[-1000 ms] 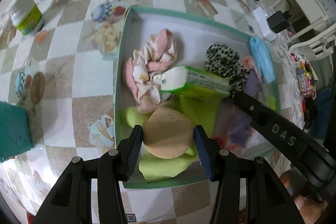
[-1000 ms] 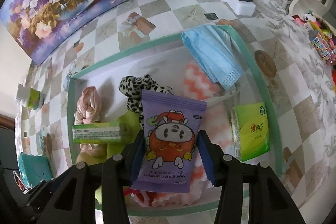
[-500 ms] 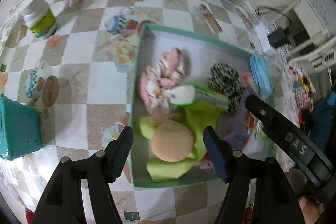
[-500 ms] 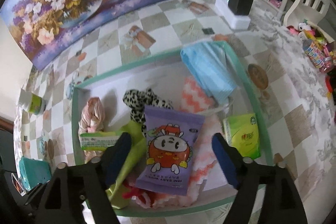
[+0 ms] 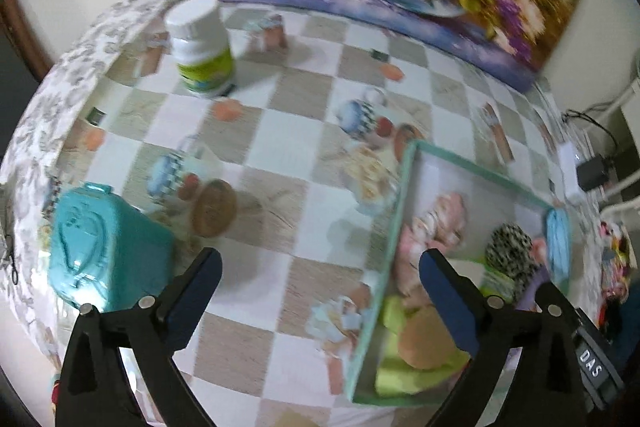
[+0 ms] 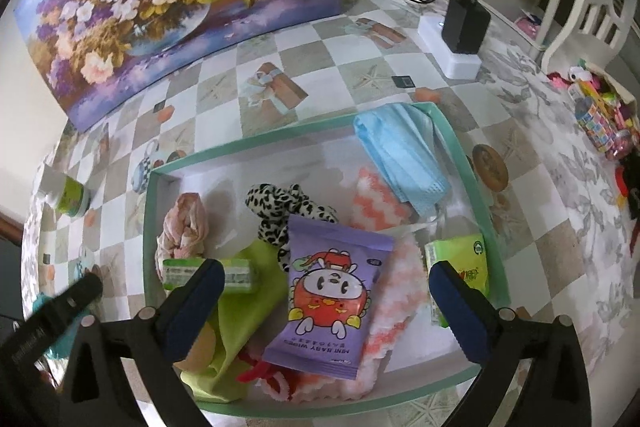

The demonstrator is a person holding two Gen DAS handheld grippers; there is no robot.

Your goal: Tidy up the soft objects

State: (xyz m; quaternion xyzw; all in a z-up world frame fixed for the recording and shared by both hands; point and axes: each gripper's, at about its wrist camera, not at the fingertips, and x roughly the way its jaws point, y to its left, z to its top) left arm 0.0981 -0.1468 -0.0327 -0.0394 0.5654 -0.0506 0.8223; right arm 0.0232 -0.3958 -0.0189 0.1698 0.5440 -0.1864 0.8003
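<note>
Green-rimmed box (image 6: 476,195) on the checkered tablecloth (image 5: 280,131), already loaded with the soft things: blue face mask (image 6: 404,155), purple wipes pack (image 6: 332,291) lying flat on a pink-and-white cloth (image 6: 400,291), lime cloth (image 6: 248,283), leopard scrunchie (image 6: 280,203), pink scrunchie (image 6: 186,227), tissue packs (image 6: 460,267), tan round puff (image 5: 424,335). Judged a placing step just finished, both tools empty. Next probably a search for anything soft left outside the box; teal container (image 5: 104,247) and white bottle (image 5: 202,47) look hard, so likely not candidates. Right gripper (image 6: 324,311) above the box, angled down, jaws wide apart around nothing. Left gripper (image 5: 320,303) jaws also spread, empty, aimed at bare cloth beside the box's left wall.
</note>
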